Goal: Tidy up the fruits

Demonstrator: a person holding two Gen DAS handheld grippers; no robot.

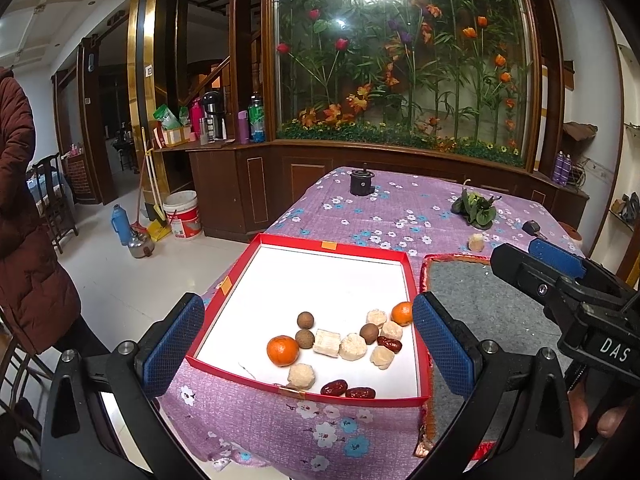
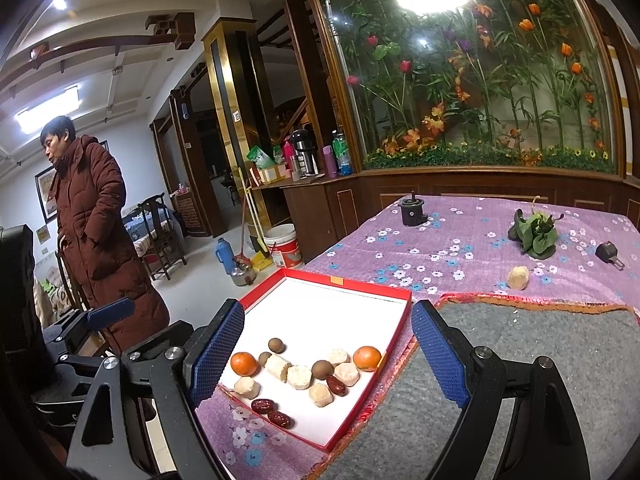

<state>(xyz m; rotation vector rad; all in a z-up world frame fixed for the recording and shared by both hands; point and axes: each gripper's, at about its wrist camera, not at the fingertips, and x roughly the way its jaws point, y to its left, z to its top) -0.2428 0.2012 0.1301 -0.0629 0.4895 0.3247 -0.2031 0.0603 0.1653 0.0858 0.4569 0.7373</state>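
Fruit lay scattered in the near half of the red box [image 1: 256, 256] on the surface, just ahead of and between the spread fingers of the left claw [image 1: 308, 340]; the right claw [image 2: 328, 356] was spread too, empty, with one pale piece [image 2: 518, 278] lying well beyond it on the cloth. The tangerines [image 1: 282, 350] looked light, round and likely to roll, so a pinch across the widest part seemed best. The red dates [image 1: 334, 388] seemed soft and small, better gripped gently across their short side.

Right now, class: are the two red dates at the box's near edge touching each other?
Touching. The left wrist view shows the two red dates end to end with no gap; the right wrist view agrees.
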